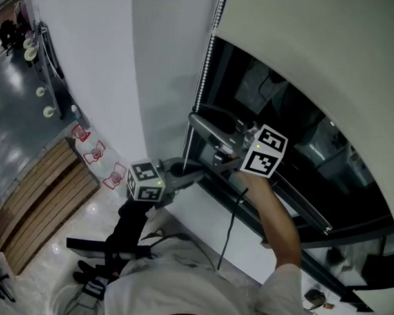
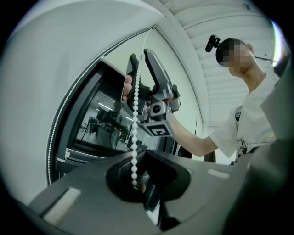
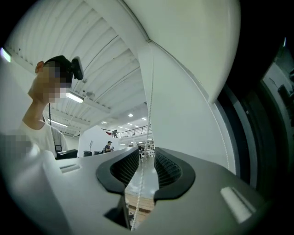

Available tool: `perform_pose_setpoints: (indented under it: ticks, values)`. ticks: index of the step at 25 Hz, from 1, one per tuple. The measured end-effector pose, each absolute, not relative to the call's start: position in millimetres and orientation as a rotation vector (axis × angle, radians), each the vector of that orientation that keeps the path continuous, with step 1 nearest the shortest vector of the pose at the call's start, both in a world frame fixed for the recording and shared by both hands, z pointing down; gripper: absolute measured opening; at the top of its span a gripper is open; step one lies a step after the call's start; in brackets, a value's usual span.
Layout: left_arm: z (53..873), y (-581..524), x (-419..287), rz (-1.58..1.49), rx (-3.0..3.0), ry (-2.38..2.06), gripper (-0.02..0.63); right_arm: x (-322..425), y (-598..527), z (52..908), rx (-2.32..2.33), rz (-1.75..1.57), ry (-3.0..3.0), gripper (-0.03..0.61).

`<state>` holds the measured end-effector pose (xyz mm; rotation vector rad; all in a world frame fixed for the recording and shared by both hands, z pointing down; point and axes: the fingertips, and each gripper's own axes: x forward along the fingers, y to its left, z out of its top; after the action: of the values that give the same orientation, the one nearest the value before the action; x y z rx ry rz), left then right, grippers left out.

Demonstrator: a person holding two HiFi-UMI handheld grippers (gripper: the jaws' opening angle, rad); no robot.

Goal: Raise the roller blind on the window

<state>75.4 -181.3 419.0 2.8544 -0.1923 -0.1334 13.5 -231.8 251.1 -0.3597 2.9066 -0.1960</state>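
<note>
I have the left tongs (image 2: 138, 181) closed on the bead chain (image 2: 134, 137). The white beads run straight down into the dark pads and end there, pinched between them. In the head view the left tongs (image 1: 195, 175) sit low and near me, just off the white sill (image 1: 201, 218), and they point level toward the window (image 1: 282, 124).

My right tongs (image 3: 141, 170) are open. The chain (image 3: 147, 114) threads the gap between the two ribbed pads and neither pad presses on it; I can see floor through the gap. The right tongs (image 1: 195, 121) are higher on the same chain than the left, with my bare forearm (image 1: 278, 221) reaching up to them from the right.

The chain (image 1: 207, 63) hangs at the window's left edge, between the white wall (image 1: 91, 53) and the dark glass. The roller blind (image 1: 317, 48) covers the far, upper part of the window, and its lower edge curves across with bare dark glass below it. From the right tongs' camera the blind (image 3: 183, 69) fills the space to the right of the chain.
</note>
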Motion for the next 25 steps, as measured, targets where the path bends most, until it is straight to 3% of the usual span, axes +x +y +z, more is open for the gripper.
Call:
perform_pose_setpoints:
  ticks: [13,25]
  values:
    - [419,-186,76,-0.132,2.858,-0.203,-0.002,11,-246,117,-0.3,0.159,2.876,0.114]
    - [416,-188,75,-0.132,2.873,-0.213,-0.002,-3,-248,52,-0.278,0.302,2.853,0.107]
